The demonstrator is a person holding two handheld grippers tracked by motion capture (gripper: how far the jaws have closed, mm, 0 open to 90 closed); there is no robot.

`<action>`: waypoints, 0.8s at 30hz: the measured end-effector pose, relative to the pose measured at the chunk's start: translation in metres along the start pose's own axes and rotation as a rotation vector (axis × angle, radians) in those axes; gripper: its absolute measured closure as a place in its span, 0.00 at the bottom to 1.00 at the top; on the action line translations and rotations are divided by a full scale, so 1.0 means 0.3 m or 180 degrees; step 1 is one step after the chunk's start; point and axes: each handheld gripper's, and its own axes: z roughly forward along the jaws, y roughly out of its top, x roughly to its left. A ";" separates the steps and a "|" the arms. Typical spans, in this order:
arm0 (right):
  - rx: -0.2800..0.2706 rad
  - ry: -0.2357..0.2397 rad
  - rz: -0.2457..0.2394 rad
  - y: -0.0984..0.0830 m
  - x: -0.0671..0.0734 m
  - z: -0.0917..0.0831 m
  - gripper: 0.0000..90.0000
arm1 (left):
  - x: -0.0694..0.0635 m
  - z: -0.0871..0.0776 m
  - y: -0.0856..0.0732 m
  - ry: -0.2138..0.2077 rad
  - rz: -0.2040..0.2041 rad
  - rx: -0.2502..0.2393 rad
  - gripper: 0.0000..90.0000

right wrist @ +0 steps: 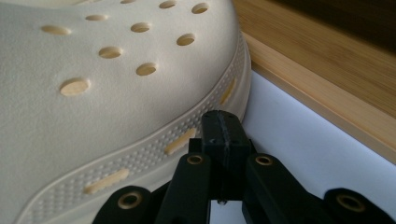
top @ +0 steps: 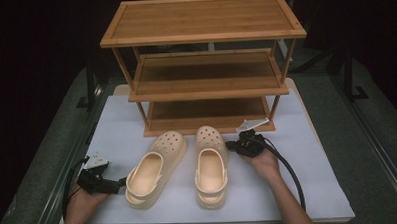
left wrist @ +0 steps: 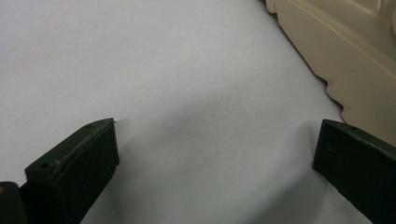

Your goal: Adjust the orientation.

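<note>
While the right gripper (top: pixel 231 145) sits with its jaws pressed together on nothing, tips just beside — perhaps touching — the side of the right clog (top: pixel 210 165) near its toe, the work in hand looks like nudging or lining up the pair of clogs in front of the wooden rack (top: pixel 205 61). To do that well, I would keep the closed tips low against the ribbed sole edge, where the right gripper view shows them, and push gently so the shoe slides rather than rolls or turns. The left gripper (top: pixel 120 184) rests at the heel side of the left clog (top: pixel 155 168), jaws spread wide with only bare sheet between them; it holds nothing, though one jaw stands near the sole's edge. Both clogs lie soles down, toes toward the rack's bottom shelf, the left one angled inward. They sit on a white sheet (top: pixel 309 188) over a pale tabletop — smooth, so shoes should slide easily. Beyond the table the room is dark, with grey floor and black stands at the sides.
</note>
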 end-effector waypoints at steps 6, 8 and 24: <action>0.0014 0.0046 -0.0005 0.026 0.018 0.031 1.00 | 0.000 0.000 0.000 -0.0001 0.0001 0.0003 0.00; 0.0019 0.0049 -0.0011 0.030 0.022 0.036 1.00 | 0.000 0.000 0.000 -0.0001 0.0001 0.0003 0.00; -0.0023 -0.0030 0.0081 0.018 0.061 -0.111 0.82 | 0.000 0.000 0.000 0.0003 0.0003 0.0001 0.00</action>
